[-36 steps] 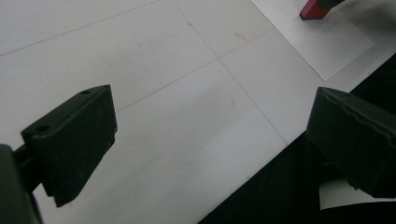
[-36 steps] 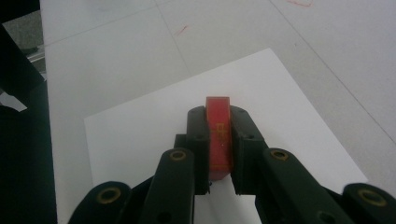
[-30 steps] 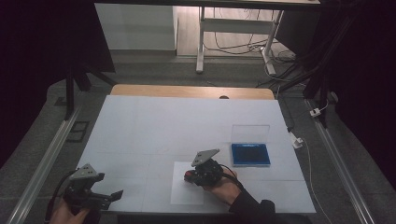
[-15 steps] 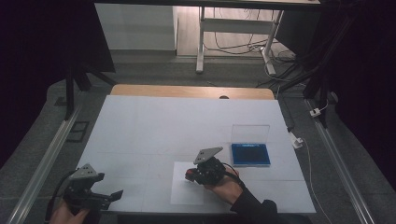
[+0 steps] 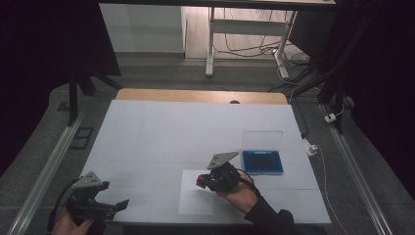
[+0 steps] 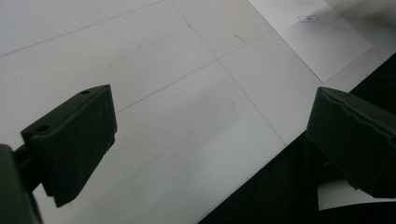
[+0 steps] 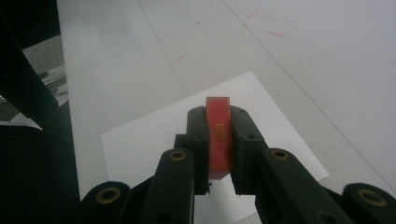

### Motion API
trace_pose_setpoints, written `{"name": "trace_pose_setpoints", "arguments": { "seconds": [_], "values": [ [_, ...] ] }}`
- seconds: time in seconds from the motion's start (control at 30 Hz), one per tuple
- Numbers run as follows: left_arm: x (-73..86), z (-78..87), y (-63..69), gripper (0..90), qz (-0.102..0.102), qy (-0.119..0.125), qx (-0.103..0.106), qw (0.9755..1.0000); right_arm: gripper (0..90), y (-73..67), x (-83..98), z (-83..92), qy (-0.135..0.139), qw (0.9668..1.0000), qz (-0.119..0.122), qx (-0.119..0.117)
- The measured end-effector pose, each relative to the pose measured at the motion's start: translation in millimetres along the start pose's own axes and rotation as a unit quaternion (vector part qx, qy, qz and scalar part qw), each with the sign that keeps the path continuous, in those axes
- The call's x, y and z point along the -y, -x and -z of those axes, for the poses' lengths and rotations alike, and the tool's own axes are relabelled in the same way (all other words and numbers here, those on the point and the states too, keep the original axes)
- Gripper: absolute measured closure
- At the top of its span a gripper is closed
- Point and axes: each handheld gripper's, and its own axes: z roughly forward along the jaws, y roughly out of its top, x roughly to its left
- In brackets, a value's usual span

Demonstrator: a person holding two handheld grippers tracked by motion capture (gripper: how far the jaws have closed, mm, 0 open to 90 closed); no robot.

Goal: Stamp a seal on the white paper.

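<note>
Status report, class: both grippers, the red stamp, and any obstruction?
Right gripper shut on red stamp, above white paper sheet. Left gripper open, empty. Nothing obstructing.

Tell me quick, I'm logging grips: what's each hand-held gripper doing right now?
Left hand-held gripper: open, holding nothing, over the table.
Right hand-held gripper: closed on a red block, above the paper.

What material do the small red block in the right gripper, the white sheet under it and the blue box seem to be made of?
Small red rectangular block: probably hard plastic or resin, translucent, smooth, with gold marks on its face.
Thin white sheet: looks like paper, matte and flat, with sharp edges.
Flat blue box: likely plastic; its raised lid is clear. The dark inside cannot be judged.
</note>
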Motion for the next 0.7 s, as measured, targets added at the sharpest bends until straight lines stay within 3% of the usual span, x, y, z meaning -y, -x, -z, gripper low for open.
{"name": "trace_pose_setpoints", "arguments": {
  "seconds": [0.7],
  "values": [
    [0.1,0.1,0.4,2.2,-0.002,0.0,0.0,1.0,79.6,13.9,4.8,21.2,0.007,0.9997,-0.015,0.02]
  ]
}}
